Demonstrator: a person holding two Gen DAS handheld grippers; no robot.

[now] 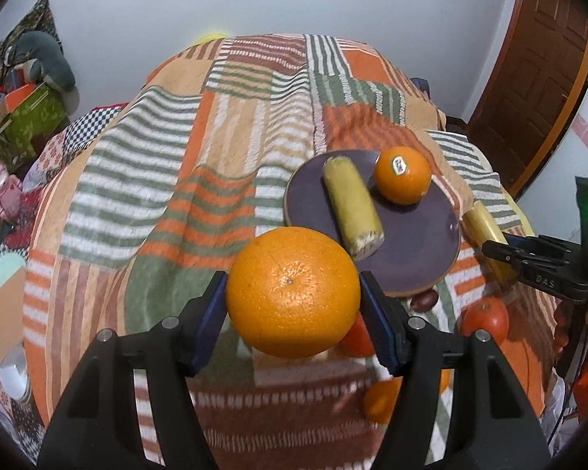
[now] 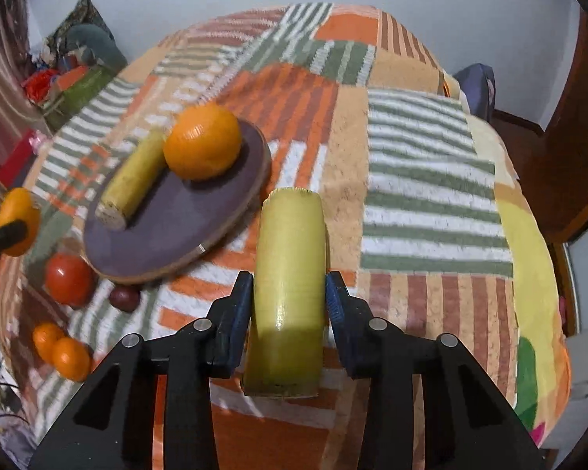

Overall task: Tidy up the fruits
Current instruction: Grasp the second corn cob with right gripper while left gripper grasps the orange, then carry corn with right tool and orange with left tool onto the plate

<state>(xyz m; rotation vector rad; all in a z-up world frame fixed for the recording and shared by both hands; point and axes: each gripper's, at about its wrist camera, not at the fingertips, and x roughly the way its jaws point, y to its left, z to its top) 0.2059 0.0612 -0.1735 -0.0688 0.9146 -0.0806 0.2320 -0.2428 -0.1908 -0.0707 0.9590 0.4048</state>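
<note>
A large orange (image 1: 293, 291) is clamped in the left tongs (image 1: 294, 293) above the striped blanket (image 1: 137, 180), near the dark plate (image 1: 411, 243), while the right tongs (image 2: 289, 297) grip what looks like a yellow-green stalk (image 2: 290, 274).

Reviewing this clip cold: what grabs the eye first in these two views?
The big orange clamped in the left gripper fills the left wrist view, held above the striped blanket. The right gripper grips a yellow-green cut stalk. Between them, the dark round plate already carries a stickered orange and another stalk piece.
</note>
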